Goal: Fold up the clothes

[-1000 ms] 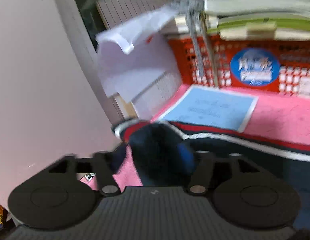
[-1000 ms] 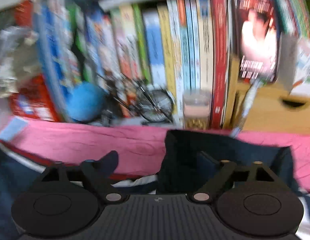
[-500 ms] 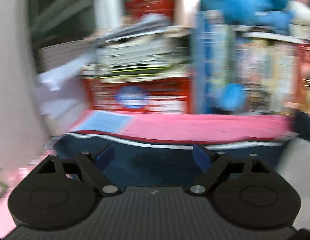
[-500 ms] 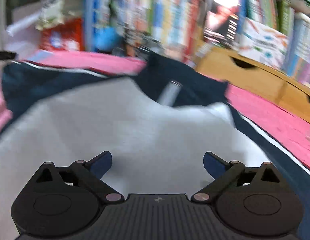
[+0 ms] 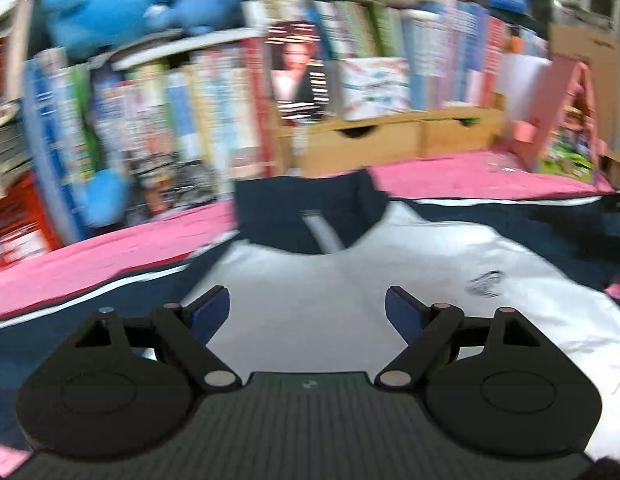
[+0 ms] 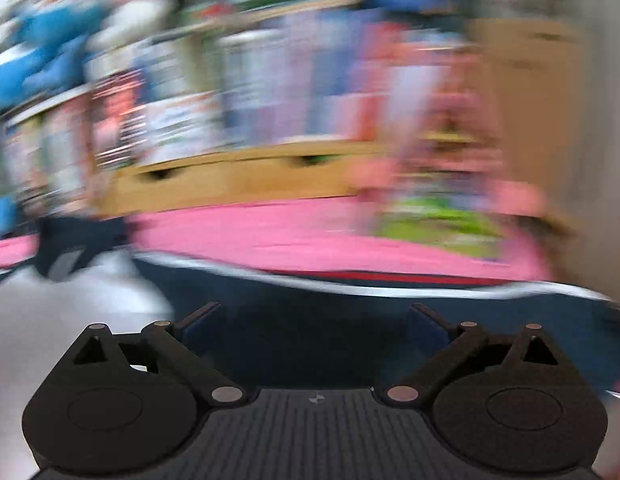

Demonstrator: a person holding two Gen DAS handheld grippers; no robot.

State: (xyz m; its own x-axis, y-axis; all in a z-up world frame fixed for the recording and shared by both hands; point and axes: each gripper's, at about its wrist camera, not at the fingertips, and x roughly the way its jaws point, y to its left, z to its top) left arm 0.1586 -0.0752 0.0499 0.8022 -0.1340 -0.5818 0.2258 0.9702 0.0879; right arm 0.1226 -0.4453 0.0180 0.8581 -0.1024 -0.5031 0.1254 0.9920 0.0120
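Garment (image 5: 350, 304) lies flat, open room above, bookshelf (image 5: 182, 112) walls far edge

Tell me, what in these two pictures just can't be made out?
- Book titles on the shelf: left wrist view, blurred.
- Shirt chest print: left view, too small and smeared.
- Shirt's lower part: both views, hidden behind the left gripper and right gripper.
- Shelf: right view, blurred.

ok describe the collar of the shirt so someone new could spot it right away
Start from the pink cloth that covers the surface in front of the bookshelves. A white shirt with navy sleeves lies spread on it. Its navy collar is the dark flap at the far end, with a pale grey tag inside.
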